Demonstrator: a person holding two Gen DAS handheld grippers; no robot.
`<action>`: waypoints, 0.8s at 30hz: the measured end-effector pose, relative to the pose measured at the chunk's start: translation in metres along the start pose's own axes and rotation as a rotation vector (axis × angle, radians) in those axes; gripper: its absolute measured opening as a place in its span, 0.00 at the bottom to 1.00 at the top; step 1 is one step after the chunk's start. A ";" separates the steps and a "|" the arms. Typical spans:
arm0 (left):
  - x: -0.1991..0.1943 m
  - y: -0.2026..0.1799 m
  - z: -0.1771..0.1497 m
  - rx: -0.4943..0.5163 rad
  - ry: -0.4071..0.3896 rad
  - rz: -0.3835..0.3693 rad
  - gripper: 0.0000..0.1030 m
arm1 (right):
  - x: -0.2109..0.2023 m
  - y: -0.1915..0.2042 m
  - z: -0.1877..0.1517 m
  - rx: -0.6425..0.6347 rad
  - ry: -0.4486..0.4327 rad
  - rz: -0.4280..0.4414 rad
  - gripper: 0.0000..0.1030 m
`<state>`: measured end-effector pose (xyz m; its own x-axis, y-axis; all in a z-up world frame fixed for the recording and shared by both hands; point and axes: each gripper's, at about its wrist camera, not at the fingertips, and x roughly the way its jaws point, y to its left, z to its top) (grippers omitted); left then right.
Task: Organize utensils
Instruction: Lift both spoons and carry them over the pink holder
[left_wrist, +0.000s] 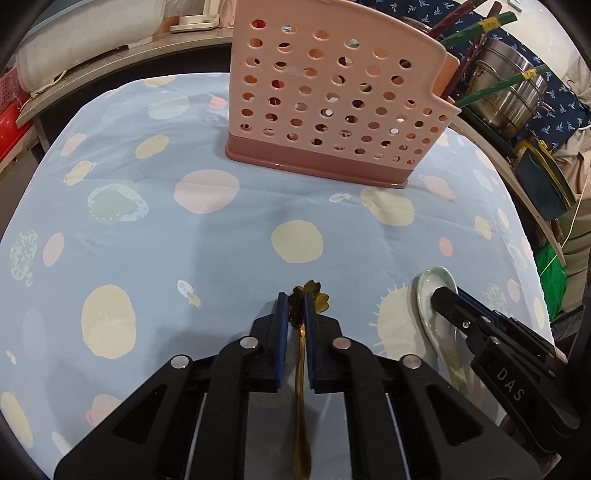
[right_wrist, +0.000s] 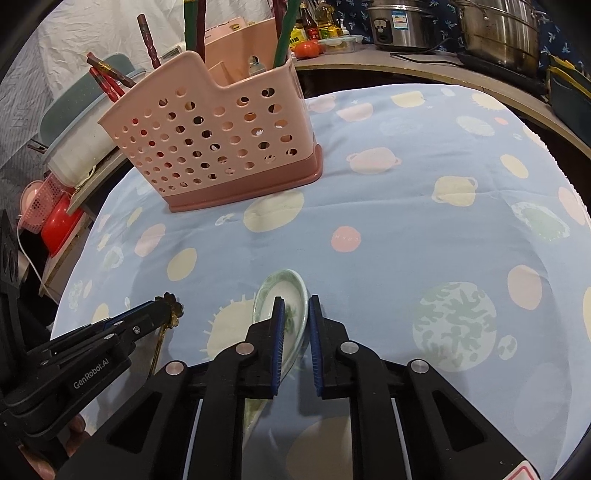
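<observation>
Table under a pale blue cloth printed with planets and dots (right_wrist: 406, 221). Toward its far side stood the pink perforated plastic utensil caddy on a darker pink base (left_wrist: 325, 99), upright, well apart from both grippers and ahead of them. It held red and green chopsticks (right_wrist: 192, 26) standing in its rear compartments; other contents could not be made out through the holes.

Left gripper (left_wrist: 296, 306) was narrowed onto the gold metal spoon with a flower-shaped end (left_wrist: 309, 295), blue pads pressing its neck, long axis running back toward the hand along the gripper line. Right gripper (right_wrist: 295, 310) was narrowed about the white-and-green ceramic soup spoon (right_wrist: 284, 299), one finger inside the bowl, one outside its rim; handle trailing back underneath.

Both spoons lay on the cloth near the front edge, just beside each other. Caddy appeared roughly equally far from either hand; lift-and-carry forward judged next.
</observation>
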<state>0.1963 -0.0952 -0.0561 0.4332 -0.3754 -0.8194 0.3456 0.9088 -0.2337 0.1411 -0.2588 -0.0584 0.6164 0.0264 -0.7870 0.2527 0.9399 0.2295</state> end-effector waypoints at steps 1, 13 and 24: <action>-0.001 0.000 -0.001 -0.001 -0.001 -0.005 0.05 | -0.001 0.000 0.000 0.000 -0.001 0.001 0.09; -0.027 0.001 -0.004 -0.006 -0.031 -0.020 0.01 | -0.025 -0.003 -0.006 0.018 -0.025 0.015 0.07; -0.089 -0.004 0.005 0.017 -0.154 0.010 0.01 | -0.073 -0.002 -0.009 -0.020 -0.137 -0.021 0.07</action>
<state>0.1605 -0.0667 0.0207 0.5586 -0.3910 -0.7315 0.3543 0.9099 -0.2157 0.0888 -0.2592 -0.0065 0.7076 -0.0389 -0.7055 0.2523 0.9466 0.2009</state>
